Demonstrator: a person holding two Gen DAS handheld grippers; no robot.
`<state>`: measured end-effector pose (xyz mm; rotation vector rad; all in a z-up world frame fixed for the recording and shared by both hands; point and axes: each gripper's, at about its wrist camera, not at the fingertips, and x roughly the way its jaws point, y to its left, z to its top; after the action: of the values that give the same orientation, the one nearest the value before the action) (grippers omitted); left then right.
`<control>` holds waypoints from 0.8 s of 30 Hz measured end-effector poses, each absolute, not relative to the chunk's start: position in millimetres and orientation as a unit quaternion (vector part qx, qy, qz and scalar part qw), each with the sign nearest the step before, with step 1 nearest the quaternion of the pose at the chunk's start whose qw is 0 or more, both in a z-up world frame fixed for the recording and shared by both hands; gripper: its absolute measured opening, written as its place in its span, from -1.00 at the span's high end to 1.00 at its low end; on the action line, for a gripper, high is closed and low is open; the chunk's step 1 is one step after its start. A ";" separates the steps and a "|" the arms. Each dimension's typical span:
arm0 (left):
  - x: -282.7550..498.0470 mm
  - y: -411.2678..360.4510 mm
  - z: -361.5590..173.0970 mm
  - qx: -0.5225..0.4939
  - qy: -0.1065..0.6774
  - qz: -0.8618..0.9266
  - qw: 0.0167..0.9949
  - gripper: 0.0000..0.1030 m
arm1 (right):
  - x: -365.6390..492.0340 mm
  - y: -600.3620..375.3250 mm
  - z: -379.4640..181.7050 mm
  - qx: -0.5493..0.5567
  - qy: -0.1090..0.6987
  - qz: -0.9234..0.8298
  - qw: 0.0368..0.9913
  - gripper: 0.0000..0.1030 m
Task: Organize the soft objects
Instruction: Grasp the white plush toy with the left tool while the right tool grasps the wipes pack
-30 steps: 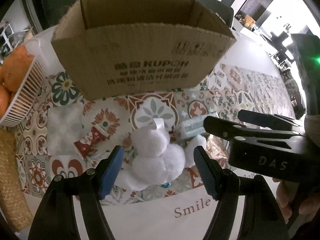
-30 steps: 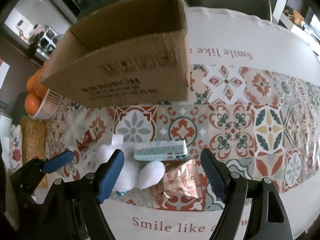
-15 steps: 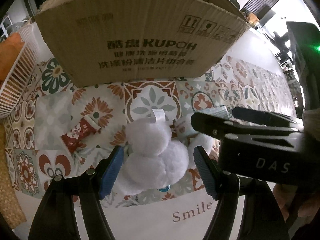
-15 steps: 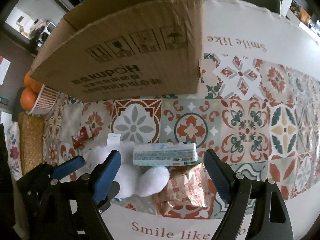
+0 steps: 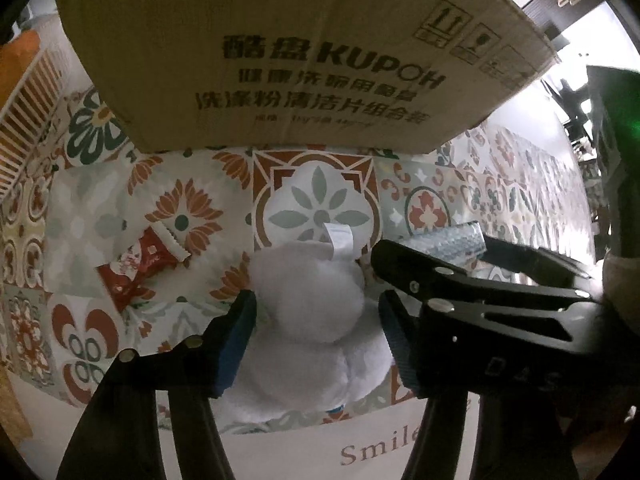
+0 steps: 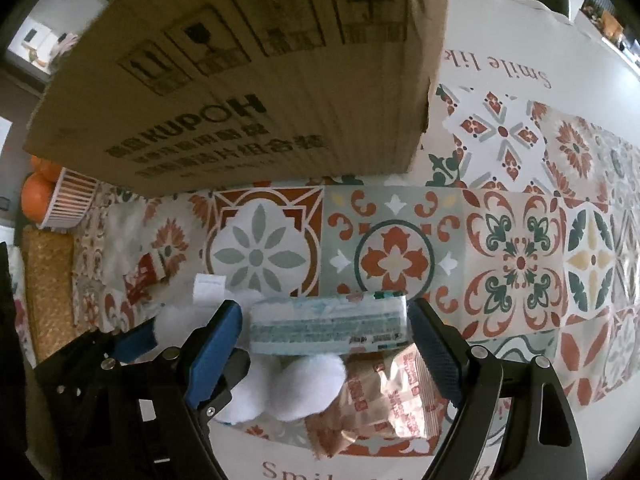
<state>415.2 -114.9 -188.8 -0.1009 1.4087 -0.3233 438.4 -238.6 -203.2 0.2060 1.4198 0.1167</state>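
- Here, the left hand-held gripper [image 5: 316, 332] is spread around the white plush toy [image 5: 308, 304].
- The right hand-held gripper [image 6: 326, 344] is spread around the tissue pack [image 6: 328, 325], cardboard box [image 6: 248, 80] at 12 o'clock.

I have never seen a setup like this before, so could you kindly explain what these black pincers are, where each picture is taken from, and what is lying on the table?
No robot arm is involved: a person holds a two-finger gripper in each hand, and each gripper carries a fisheye camera looking forward along its fingers. One picture comes from the left gripper, the other from the right gripper.

On the patterned tablecloth stands a large cardboard box. In front of it lie a white plush toy, a pale tissue pack, a pinkish snack bag and a red candy wrapper. A white basket of oranges sits to the left.

Nothing is held yet. The left gripper's open fingers straddle the plush toy; the right gripper's straddle the tissue pack.
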 end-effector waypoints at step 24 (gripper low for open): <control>387.8 -110.4 -173.8 -0.034 0.591 -0.132 0.795 0.17 | 400.5 -273.4 -176.8 0.078 0.603 -0.023 0.794 -0.52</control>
<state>387.8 -110.4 -173.8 -0.0725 1.2710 -0.2839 400.5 -273.4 -176.8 0.1667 1.2956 -0.0495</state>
